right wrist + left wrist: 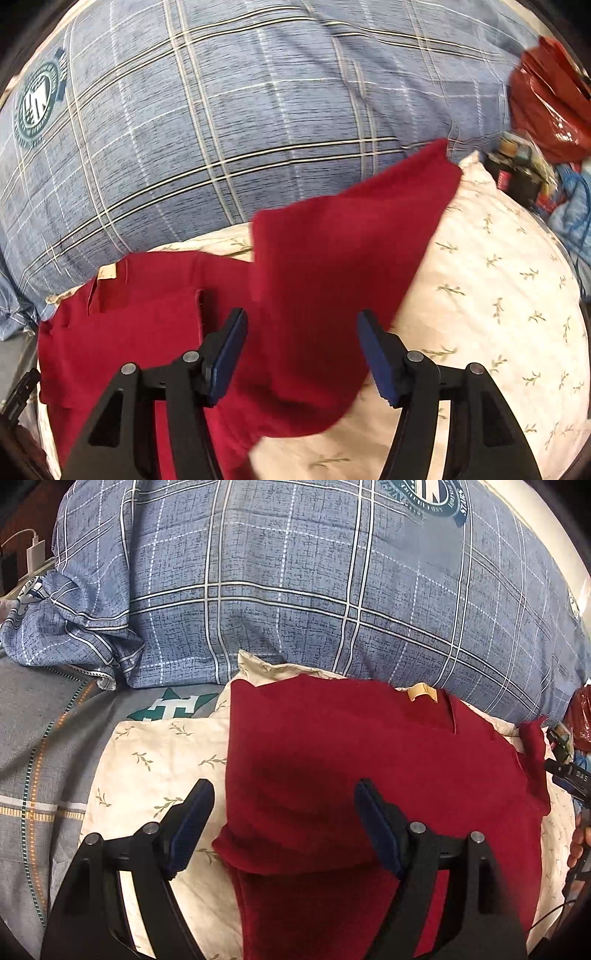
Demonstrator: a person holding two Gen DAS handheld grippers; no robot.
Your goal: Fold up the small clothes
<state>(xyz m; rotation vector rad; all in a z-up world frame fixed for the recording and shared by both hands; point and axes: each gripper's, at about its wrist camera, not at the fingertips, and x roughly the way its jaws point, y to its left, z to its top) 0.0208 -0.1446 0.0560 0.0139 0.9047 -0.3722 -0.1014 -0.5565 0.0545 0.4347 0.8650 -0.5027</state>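
Red garment [351,760] part-folded on cream pillow [162,760], left gripper [284,794] and right gripper [301,325] both spread, empty.

Dark red garment [332,768] — a matt knitted cloth with a slightly fuzzy nap, bearing a small tan label [423,692] of smooth woven or paper-like stock. Cream pillow [159,768]: thin, lightly crinkled cotton printed with sprigs. Blue plaid quilt [280,572]: matt woven cloth, printed with a slubbed texture. Gripper fingers [192,823] — matt black plastic with dull metal pins; ribbed blue rubbery pads [378,354] are fitted. Red bag [550,96]: glossy plastic film.
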